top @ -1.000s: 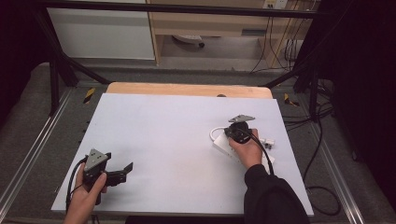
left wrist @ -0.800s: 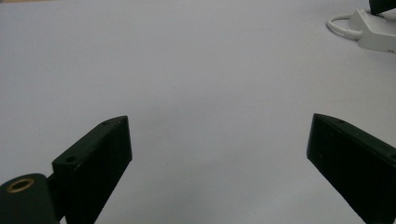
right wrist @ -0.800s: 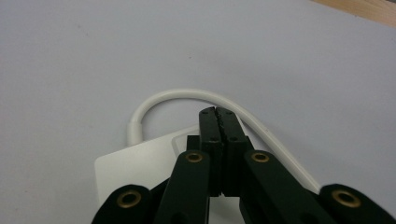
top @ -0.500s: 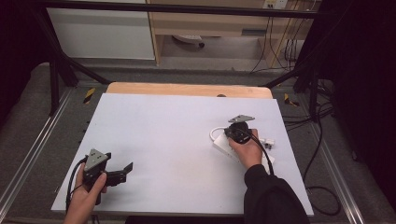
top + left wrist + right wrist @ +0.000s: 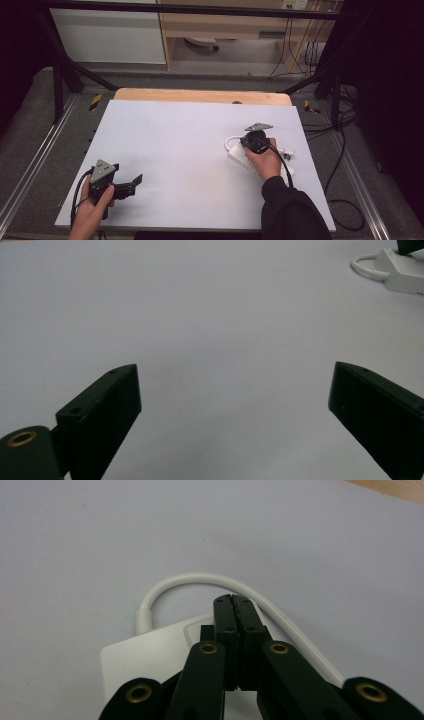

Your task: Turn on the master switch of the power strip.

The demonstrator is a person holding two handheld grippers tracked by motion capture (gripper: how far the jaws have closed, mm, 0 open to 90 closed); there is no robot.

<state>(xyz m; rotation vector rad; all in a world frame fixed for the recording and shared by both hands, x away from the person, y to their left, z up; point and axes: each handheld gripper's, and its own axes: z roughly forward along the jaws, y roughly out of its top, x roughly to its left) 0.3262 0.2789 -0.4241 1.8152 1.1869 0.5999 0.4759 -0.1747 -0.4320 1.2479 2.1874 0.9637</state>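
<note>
White adapter [image 5: 150, 660] — R gripper [image 5: 234, 600] closed, empty, pressing on it; L gripper [image 5: 235, 405] wide open.

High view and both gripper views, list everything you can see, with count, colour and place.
power strip: one, white, right half of the table, under the right gripper
cord: one, white, looping from the power strip's end
table: one, pale grey top, wooden strip along the far edge
cabinet: one, white, on the floor beyond the table
cables: several, black, floor right of the table
left gripper: one, black, near left corner, jaws wide apart
right gripper: one, black, jaws closed together, tips over the power strip
</note>
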